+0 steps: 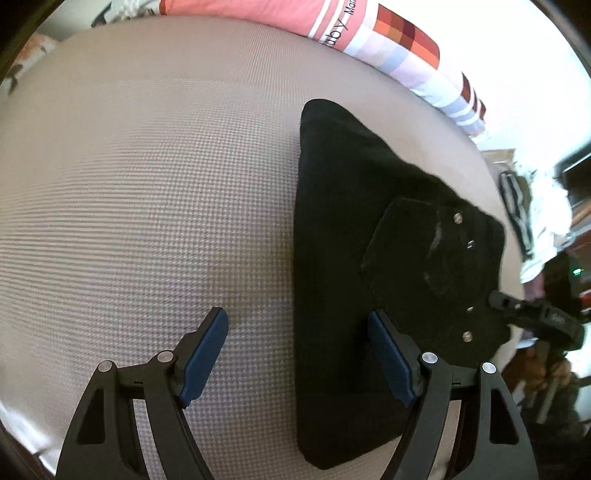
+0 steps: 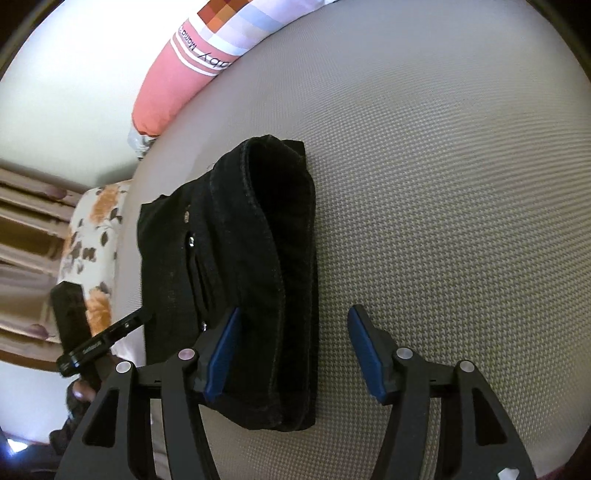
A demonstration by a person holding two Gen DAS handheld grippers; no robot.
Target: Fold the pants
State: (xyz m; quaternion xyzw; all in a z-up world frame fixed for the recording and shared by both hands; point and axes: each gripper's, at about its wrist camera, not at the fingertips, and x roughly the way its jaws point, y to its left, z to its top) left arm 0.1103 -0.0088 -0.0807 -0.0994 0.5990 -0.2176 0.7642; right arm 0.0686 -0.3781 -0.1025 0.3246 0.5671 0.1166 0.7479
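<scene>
The black pants [image 1: 369, 258] lie folded into a compact stack on the beige textured bed cover [image 1: 147, 203]; a back pocket and metal rivets face up. My left gripper [image 1: 297, 332] is open and empty, hovering over the stack's left edge, its right finger above the fabric. In the right wrist view the pants [image 2: 251, 266] show as a thick folded bundle with rolled layers. My right gripper [image 2: 293, 343] is open and empty over the bundle's near right edge. The other gripper shows at the side of each view, right one [image 1: 532, 314], left one [image 2: 107, 339].
A pink and checkered pillow [image 1: 332, 26] lies along the bed's far edge and also shows in the right wrist view [image 2: 184, 74]. A floral cushion [image 2: 92, 240] sits beyond the bed's edge. Clothes and furniture [image 1: 535, 221] stand past the bed's right side.
</scene>
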